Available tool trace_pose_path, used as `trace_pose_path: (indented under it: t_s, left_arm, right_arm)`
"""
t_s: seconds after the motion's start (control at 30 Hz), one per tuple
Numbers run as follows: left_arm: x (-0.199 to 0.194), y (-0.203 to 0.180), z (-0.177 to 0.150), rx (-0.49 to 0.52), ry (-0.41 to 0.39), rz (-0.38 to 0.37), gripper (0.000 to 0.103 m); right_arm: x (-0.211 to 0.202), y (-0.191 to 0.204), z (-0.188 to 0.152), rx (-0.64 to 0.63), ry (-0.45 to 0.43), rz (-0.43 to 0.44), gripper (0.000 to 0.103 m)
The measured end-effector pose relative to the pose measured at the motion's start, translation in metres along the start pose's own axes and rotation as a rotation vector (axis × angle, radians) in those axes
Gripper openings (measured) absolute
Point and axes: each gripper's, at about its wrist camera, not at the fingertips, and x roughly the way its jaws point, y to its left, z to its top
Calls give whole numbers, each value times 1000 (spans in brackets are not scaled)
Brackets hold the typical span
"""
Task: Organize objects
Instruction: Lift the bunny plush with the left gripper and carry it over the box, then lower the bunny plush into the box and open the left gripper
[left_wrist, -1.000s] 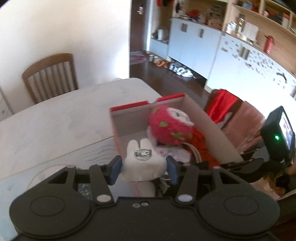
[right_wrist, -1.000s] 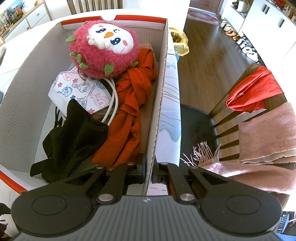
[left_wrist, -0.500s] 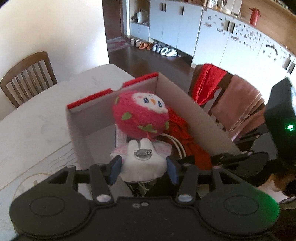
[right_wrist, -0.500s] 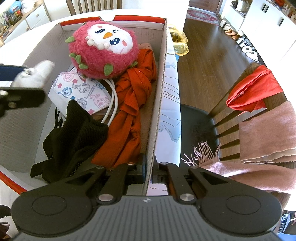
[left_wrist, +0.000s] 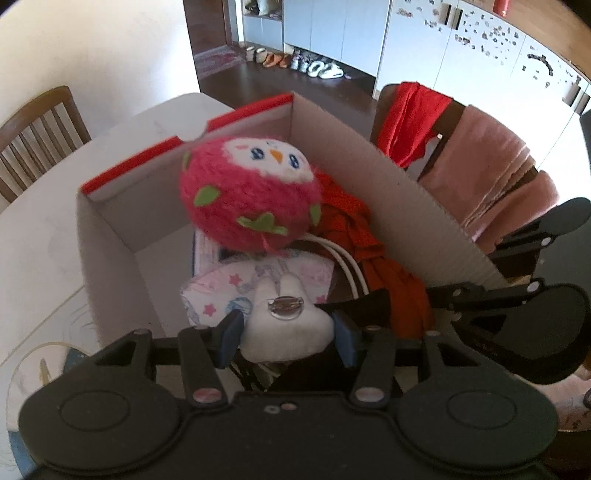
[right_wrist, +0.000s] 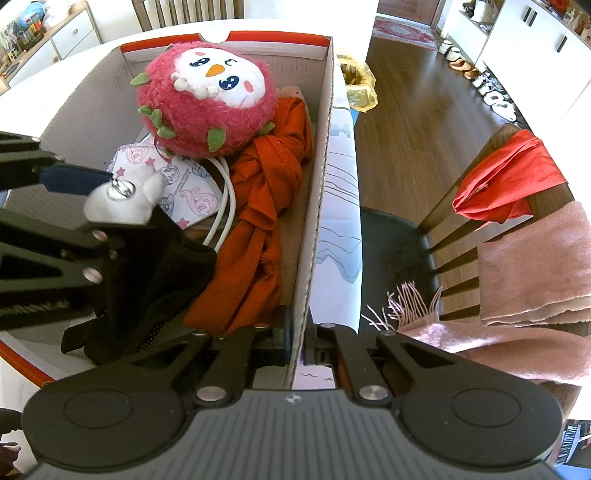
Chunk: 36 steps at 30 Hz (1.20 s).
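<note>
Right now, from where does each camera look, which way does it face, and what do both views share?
Left wrist: sits on the left gripper, facing steeply down into the cardboard box; its fingers clamp a small white plush.
Right wrist: sits on the right gripper, facing steeply down along the box's right wall, which its jaws pinch; a chair stands beside.
Shared: the pink round plush, orange cloth, patterned pouch, white plush, and each other's gripper.
</note>
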Motion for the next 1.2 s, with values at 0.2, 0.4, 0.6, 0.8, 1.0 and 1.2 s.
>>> trace_pose_path:
  t_s: [0.2, 0.4, 0.6, 0.8, 1.0, 1.2]
  left_arm:
    - [16, 3, -4, -3, 45, -7, 50]
    - [22, 10, -8, -33, 69, -27, 51]
    - [10, 10, -14, -30, 37, -18, 64]
    - [-9, 13, -19, -50, -6, -17, 71]
    - [-31, 8, -16, -70, -63, 2, 79]
    - [-46, 6, -15, -101, -107, 35, 87]
  right_arm:
    - [0, 0, 0, 1, 0, 0, 4]
    - [3, 0, 0, 5, 2, 4, 4]
    - [3, 0, 0, 5, 2, 4, 4]
    - [3, 0, 1, 4, 2, 4, 4]
    - [5, 2, 2, -7, 2, 4, 4]
    - [5, 2, 2, -19, 3, 8, 5]
